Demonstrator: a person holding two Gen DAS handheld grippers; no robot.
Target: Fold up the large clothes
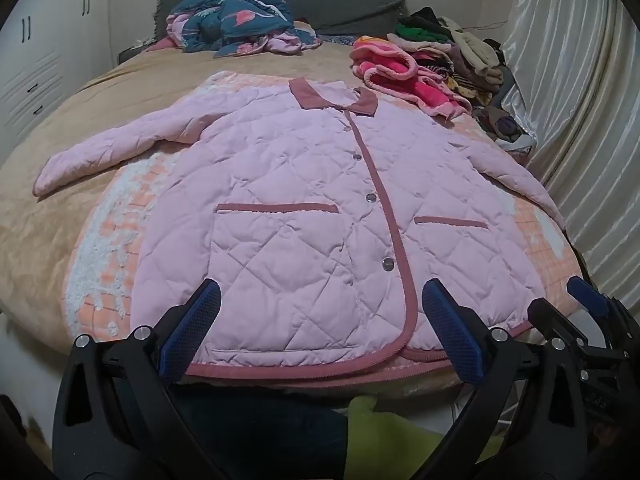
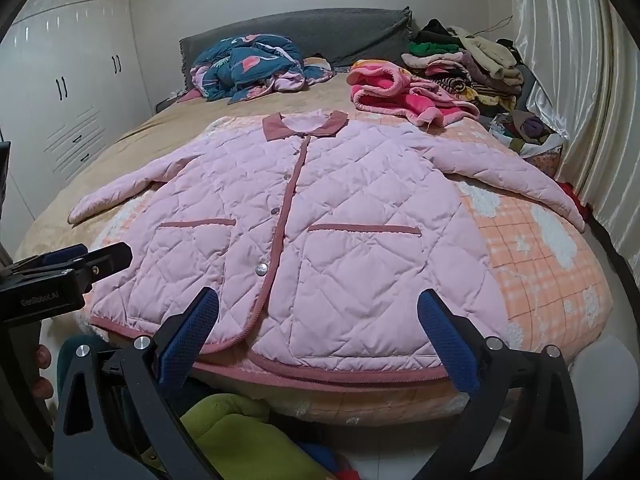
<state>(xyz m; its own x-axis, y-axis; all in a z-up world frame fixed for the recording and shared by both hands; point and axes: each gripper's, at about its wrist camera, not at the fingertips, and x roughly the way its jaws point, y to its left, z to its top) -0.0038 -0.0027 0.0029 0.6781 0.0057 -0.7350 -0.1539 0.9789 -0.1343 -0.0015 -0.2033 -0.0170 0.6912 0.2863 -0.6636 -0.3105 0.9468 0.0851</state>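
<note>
Pink jacket point(image 1: 304, 216) flat on bed point(image 1: 80, 128).

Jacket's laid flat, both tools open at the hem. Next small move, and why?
Probably take the left tool out to the left sleeve to fold it in. The pink quilted jacket lies flat, buttoned, both sleeves spread, so nothing is folded yet. The right tool is also open and empty.

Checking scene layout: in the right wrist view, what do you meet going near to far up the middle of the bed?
Right tongs, open → pink quilted jacket → jacket's collar → blue floral bedding heap → grey headboard.
</note>
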